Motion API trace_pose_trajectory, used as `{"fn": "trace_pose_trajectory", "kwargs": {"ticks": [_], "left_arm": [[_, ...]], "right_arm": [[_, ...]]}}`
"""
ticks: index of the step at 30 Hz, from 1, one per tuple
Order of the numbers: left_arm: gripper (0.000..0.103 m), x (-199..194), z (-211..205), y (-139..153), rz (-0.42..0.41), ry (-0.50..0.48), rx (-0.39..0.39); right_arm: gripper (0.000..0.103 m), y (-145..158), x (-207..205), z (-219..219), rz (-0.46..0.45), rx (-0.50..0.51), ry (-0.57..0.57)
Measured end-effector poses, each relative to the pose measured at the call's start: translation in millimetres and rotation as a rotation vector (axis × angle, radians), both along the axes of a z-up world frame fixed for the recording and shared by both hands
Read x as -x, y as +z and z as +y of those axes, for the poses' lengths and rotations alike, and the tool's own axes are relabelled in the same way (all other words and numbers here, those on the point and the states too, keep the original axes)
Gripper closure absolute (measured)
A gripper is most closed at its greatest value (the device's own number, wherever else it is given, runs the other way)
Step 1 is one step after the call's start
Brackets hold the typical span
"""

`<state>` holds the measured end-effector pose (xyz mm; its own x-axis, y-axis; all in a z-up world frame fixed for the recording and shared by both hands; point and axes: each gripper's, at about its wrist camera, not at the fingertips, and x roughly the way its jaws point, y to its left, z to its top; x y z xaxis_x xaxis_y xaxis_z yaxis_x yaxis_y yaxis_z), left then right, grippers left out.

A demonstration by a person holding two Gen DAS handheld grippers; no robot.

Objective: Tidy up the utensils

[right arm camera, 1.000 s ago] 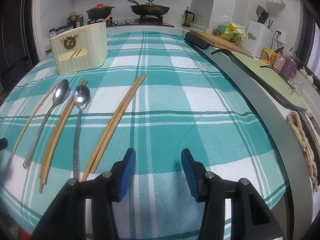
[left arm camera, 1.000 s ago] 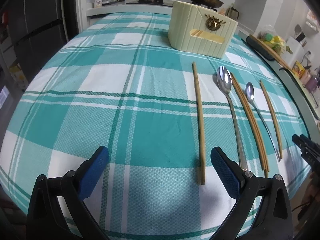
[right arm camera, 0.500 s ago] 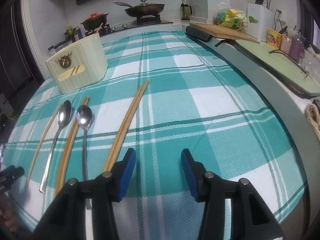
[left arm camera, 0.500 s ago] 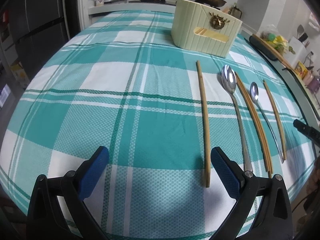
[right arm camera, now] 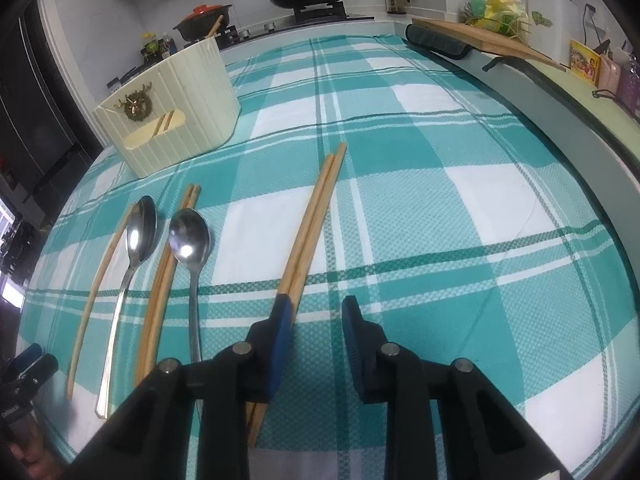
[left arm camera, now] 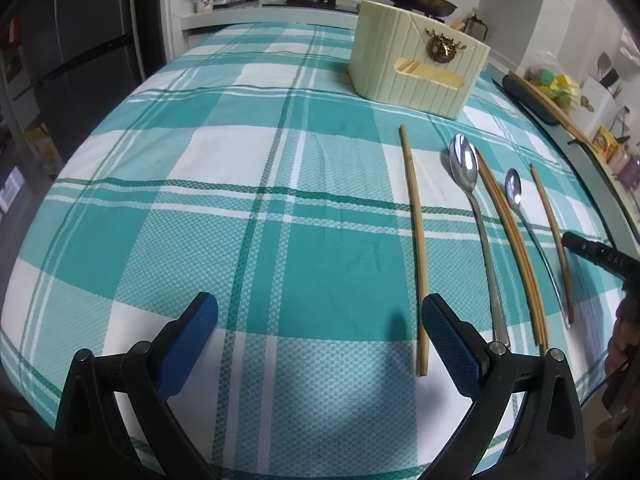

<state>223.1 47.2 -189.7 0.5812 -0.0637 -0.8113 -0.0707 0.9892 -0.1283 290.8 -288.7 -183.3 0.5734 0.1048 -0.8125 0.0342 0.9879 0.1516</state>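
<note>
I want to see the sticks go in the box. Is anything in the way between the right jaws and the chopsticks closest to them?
No. The right gripper is open, with the chopstick pair running under its left jaw. Toward the cream box, a spoon and more chopsticks lie flat on the cloth.

Left tool [left arm camera: 320, 340] and right tool [right arm camera: 316, 344] alike, black angular plastic arms, blue ribbed fingertip pads [left arm camera: 450, 340], round silver pivot screws, faint white lettering on one casing

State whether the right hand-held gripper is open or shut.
Open. The right hand-held gripper shows teal checked tablecloth between its blue pads; the rightmost wooden chopstick pair passes under its left pad, ungripped.
</note>
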Motion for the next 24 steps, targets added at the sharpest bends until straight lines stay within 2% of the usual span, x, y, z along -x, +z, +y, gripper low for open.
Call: {"fn": "trace_pose_trajectory", "kwargs": {"ticks": [4, 8, 10, 12, 18, 24], "left_arm": [[0.001, -2.0, -3.8, -1.2, 0.003, -0.009, -0.001], [0.001, -0.6, -6.8, 0.2, -0.001, -0.018, -0.010], [0.001, -2.7, -7.1, 1.4, -0.003, -0.022, -0.016], [0.001, -6.6, -7.5, 3.2, -0.003, -0.026, -0.023], [0.001, -30.8, -11.1, 10.4, 0.012, -0.041, -0.016], [0.001, -56.7, -43.1, 14.3, 0.020, -0.118, -0.086]], "right_arm": [[0.076, 1.2, -3.2, 5.2, 0.009, 0.019, 0.025], [0.076, 1.3, -4.8, 13.4, -0.004, 0.081, 0.036], [0.081, -1.7, -6.7, 13.9, 0.002, 0.112, 0.037], [0.082, -2.2, -6.4, 17.9, -0.001, 0.162, 0.050], [0.082, -2.5, -1.4, 18.7, -0.017, 0.198, 0.058], [0.082, -2.1, 4.5, 7.3, -0.012, 0.202, 0.026]]}}
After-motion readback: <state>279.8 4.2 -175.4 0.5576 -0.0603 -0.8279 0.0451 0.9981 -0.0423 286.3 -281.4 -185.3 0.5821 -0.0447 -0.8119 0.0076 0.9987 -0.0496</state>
